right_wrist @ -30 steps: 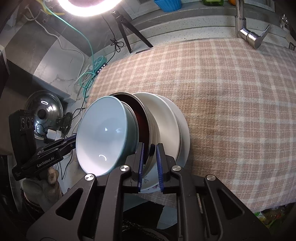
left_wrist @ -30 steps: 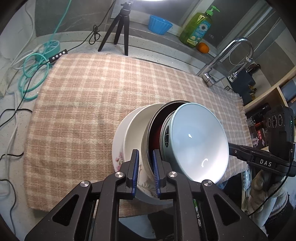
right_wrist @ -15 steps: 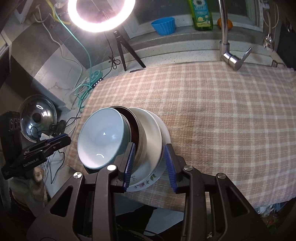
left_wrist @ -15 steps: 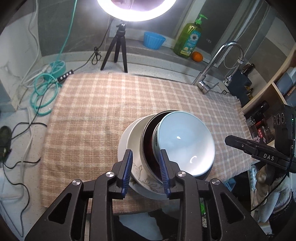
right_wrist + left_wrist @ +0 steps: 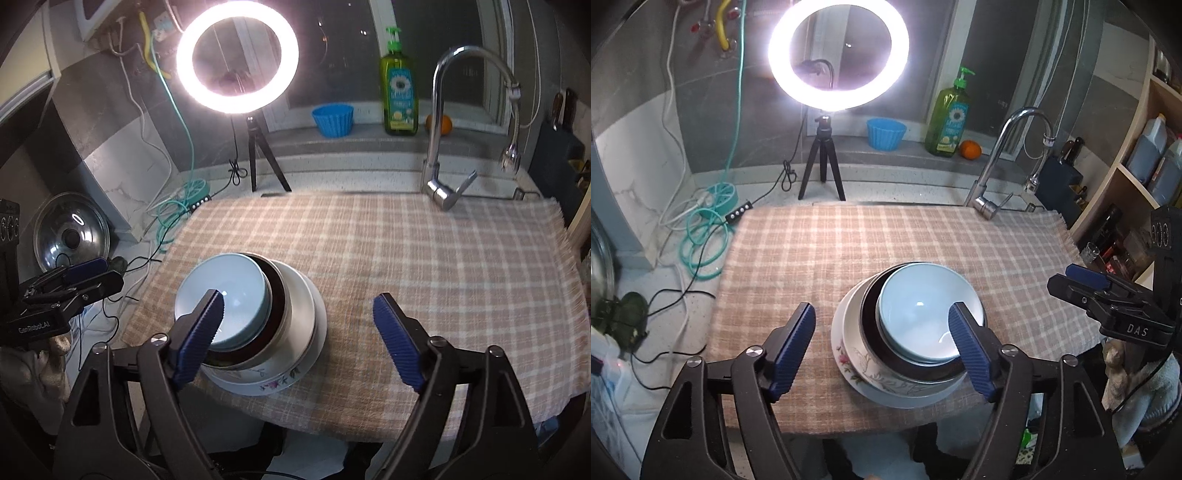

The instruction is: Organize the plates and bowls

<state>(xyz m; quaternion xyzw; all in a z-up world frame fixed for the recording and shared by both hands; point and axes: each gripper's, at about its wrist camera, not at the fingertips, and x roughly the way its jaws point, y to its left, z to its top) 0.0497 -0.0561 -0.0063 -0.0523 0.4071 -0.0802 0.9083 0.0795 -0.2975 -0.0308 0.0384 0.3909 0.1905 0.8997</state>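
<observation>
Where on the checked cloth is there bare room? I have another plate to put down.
The cloth is bare from the dish stack out to its far fringe by the tap, and also behind the stack toward the tripod. Crowded: the near edge around the stack, and the counter beside it, with coiled cables.

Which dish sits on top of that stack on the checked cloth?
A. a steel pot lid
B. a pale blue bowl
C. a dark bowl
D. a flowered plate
B: the pale blue bowl is nested uppermost, inside the dark bowl, with the flowered plate at the bottom.
</observation>
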